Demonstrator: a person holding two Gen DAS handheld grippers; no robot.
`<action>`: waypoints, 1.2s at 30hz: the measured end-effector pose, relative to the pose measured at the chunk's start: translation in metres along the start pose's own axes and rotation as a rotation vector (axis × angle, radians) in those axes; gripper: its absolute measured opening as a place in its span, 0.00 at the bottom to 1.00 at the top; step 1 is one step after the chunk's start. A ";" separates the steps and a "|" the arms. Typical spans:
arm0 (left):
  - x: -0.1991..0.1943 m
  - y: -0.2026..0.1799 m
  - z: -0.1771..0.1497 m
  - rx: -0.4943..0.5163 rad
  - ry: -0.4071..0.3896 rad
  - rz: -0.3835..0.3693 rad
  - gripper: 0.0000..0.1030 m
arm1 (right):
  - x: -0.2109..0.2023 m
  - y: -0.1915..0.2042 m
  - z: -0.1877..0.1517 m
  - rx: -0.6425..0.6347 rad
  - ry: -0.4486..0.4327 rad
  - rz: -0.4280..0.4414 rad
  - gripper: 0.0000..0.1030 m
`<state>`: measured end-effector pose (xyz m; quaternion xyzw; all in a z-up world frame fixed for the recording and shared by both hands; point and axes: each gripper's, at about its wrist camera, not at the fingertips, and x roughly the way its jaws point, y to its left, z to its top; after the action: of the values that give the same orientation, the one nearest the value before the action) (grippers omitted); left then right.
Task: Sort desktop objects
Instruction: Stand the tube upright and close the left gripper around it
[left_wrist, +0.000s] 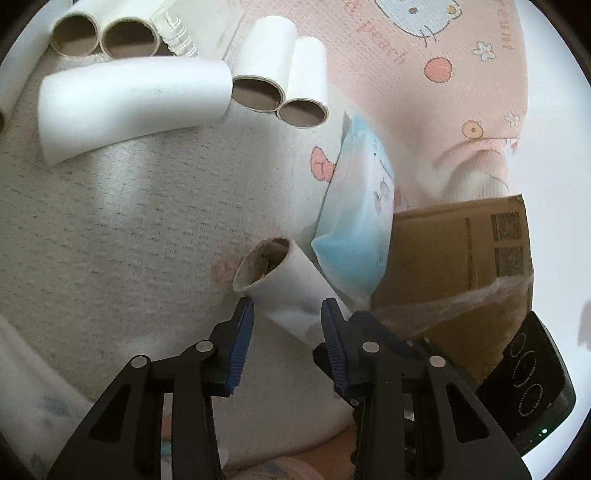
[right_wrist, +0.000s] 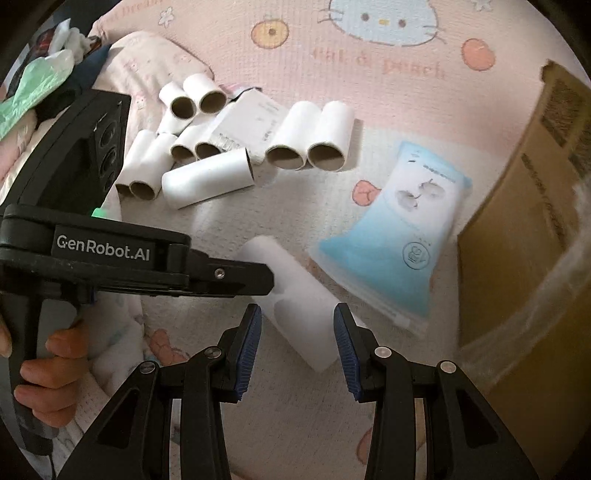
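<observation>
A lone white paper roll (left_wrist: 286, 286) lies on the patterned blanket; it also shows in the right wrist view (right_wrist: 299, 302). My left gripper (left_wrist: 288, 310) is open, its jaws on either side of the roll's near end, apart from it. My right gripper (right_wrist: 297, 317) is open and empty, its jaws straddling the same roll from the other side. The left gripper's body (right_wrist: 122, 258) crosses the right wrist view and covers the roll's far end. Several white rolls (right_wrist: 306, 136) lie grouped farther back, one (left_wrist: 129, 107) lying crosswise.
A blue and white tissue pack (right_wrist: 402, 236) lies right of the lone roll, and appears in the left wrist view (left_wrist: 354, 229). A brown cardboard box (right_wrist: 528, 221) stands at the right, and in the left wrist view (left_wrist: 454, 266). Crumpled bags and cloth (right_wrist: 44, 74) sit far left.
</observation>
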<state>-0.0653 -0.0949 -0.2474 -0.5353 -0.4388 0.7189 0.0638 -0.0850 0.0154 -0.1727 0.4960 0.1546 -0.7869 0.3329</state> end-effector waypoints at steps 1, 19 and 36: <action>0.003 0.002 0.002 -0.015 0.003 -0.011 0.41 | 0.004 -0.001 0.001 -0.001 0.016 0.002 0.36; 0.015 0.013 0.022 -0.107 -0.026 -0.081 0.41 | 0.030 -0.002 0.012 0.106 0.102 0.119 0.37; 0.027 0.002 0.022 -0.069 -0.022 -0.064 0.45 | 0.052 -0.007 0.030 0.147 0.205 0.103 0.39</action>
<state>-0.0945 -0.0935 -0.2676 -0.5148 -0.4810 0.7068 0.0634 -0.1249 -0.0160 -0.2055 0.6040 0.1038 -0.7233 0.3182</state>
